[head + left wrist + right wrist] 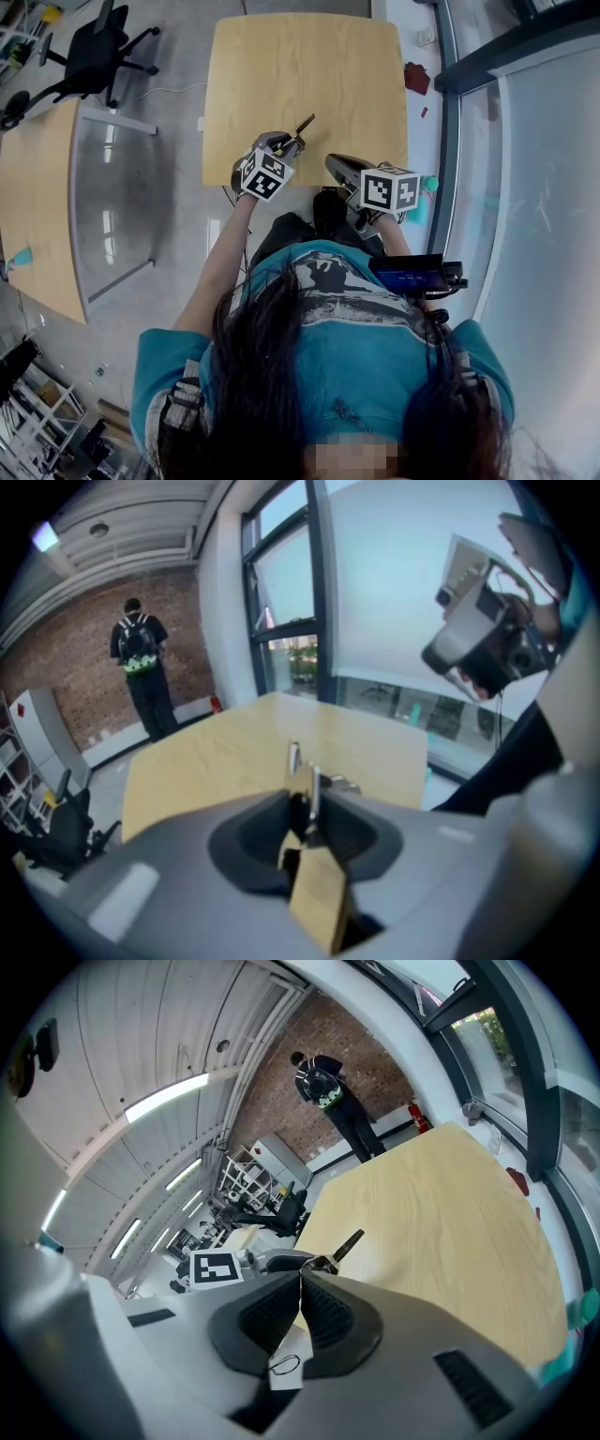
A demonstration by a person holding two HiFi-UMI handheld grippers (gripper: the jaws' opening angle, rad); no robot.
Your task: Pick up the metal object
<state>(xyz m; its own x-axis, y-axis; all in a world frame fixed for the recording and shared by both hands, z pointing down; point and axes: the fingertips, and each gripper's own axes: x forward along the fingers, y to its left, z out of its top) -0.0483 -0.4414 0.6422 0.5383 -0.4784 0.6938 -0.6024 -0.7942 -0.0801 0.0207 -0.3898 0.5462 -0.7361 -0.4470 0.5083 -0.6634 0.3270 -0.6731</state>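
Hovering at the near edge of the wooden table, the right gripper has its jaws pressed together on nothing. Just beside it, the left gripper pinches the metal object, whose dark end points out over the tabletop.

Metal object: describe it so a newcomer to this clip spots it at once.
Start at the light wooden table before the person. At its near edge, the left gripper holds the metal object between its jaws. It is the slim dark strip poking out over the tabletop; the right gripper beside it holds nothing.
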